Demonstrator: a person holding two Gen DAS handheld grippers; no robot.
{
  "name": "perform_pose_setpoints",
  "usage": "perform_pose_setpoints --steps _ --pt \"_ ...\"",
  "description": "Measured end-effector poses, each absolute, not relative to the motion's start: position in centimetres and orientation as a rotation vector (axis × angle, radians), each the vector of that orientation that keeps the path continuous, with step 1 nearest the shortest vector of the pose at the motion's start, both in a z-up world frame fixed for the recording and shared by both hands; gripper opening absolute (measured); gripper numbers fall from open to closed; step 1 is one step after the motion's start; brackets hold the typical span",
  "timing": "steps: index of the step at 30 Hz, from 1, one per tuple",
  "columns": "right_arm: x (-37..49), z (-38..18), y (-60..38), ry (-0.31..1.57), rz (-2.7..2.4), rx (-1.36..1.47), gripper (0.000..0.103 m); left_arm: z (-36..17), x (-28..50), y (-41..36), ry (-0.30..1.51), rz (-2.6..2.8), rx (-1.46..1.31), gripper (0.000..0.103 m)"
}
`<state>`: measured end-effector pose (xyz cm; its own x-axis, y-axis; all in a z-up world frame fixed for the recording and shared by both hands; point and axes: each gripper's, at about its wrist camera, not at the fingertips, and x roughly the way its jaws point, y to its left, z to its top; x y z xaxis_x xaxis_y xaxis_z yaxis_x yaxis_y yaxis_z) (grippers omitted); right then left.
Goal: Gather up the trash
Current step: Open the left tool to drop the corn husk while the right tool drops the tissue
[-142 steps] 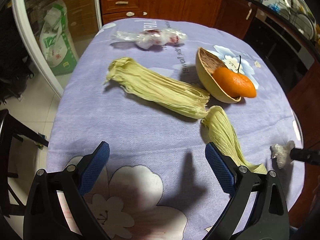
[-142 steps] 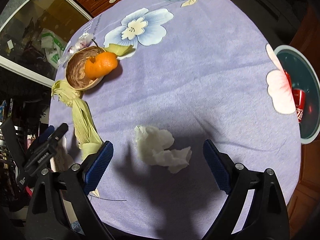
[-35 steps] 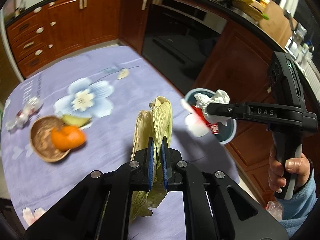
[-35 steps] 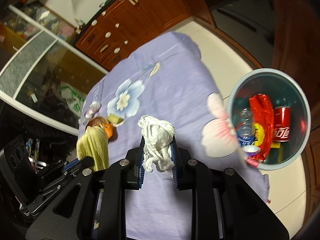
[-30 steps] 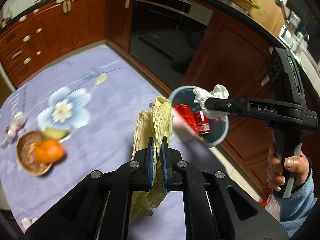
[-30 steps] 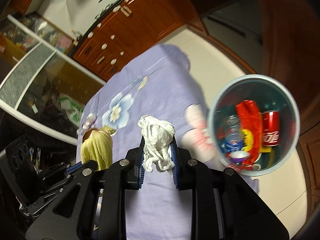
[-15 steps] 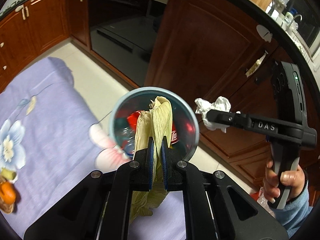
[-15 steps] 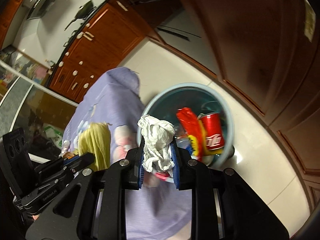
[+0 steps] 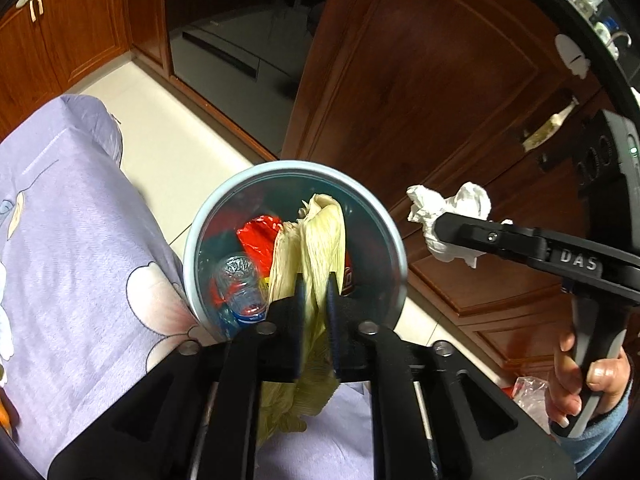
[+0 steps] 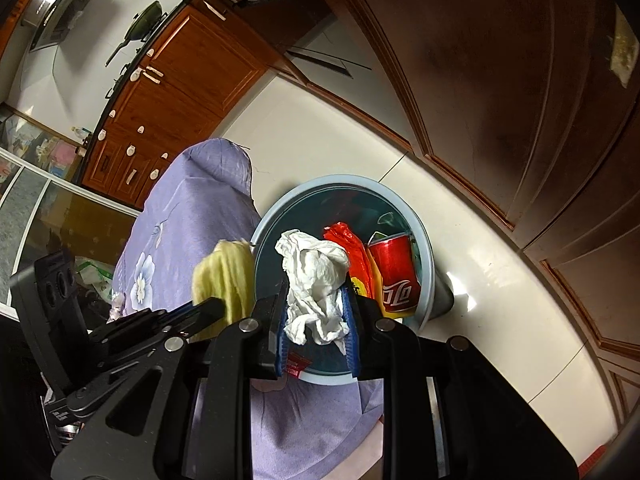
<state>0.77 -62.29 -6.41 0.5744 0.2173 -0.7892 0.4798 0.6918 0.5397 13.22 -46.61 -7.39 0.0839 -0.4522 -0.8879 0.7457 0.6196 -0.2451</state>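
My left gripper [image 9: 314,286] is shut on a pale yellow corn husk [image 9: 316,240] and holds it over the round blue-grey trash bin [image 9: 200,216] on the floor. My right gripper [image 10: 316,300] is shut on a crumpled white tissue [image 10: 316,280] above the same bin [image 10: 424,240]. In the left wrist view the right gripper [image 9: 436,224] with the tissue [image 9: 448,208] is to the right of the bin, past its rim. The bin holds a red can [image 10: 394,276], a red wrapper [image 9: 258,232] and a clear bottle [image 9: 240,280].
The table with the purple flowered cloth [image 9: 60,240] lies left of the bin and reaches its edge. Dark wooden cabinet doors [image 9: 420,80] stand right behind the bin. White tiled floor [image 10: 500,300] surrounds it. Brown kitchen cupboards [image 10: 160,100] are farther back.
Both grippers swung from over the table to the bin beside it, carrying the husk and the tissue. The bin now sits directly under the husk. The left jaws look slightly wider apart.
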Motion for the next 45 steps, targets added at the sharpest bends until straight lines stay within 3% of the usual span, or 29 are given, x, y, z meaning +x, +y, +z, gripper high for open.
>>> perform_pose_setpoints --steps 2,3,12,22,25,30,45 --pt "1.1 -6.5 -62.3 0.978 -0.176 0.823 0.021 -7.4 13.4 -46.4 1.163 -0.889 0.304 0.054" --pt "1.3 -6.6 -62.2 0.980 -0.176 0.823 0.021 -7.3 13.5 -46.2 1.153 -0.876 0.302 0.061" --pt "2.8 -7.5 -61.2 1.008 -0.161 0.813 0.021 -6.5 14.3 -43.0 1.140 -0.809 0.248 0.090" --pt "4.3 -8.0 -59.6 1.042 -0.147 0.778 0.026 -6.3 14.9 -40.2 1.147 -0.751 0.201 0.094" --pt "4.7 -7.9 -59.2 1.049 -0.149 0.770 0.055 -6.3 15.0 -39.6 1.146 -0.744 0.195 0.094" --pt "5.0 -7.8 -58.5 1.052 -0.144 0.774 0.073 -6.2 15.0 -38.7 1.146 -0.734 0.184 0.095" --pt "5.3 -6.9 -55.9 1.085 -0.195 0.735 0.085 -5.3 15.0 -34.8 1.130 -0.690 0.135 0.097"
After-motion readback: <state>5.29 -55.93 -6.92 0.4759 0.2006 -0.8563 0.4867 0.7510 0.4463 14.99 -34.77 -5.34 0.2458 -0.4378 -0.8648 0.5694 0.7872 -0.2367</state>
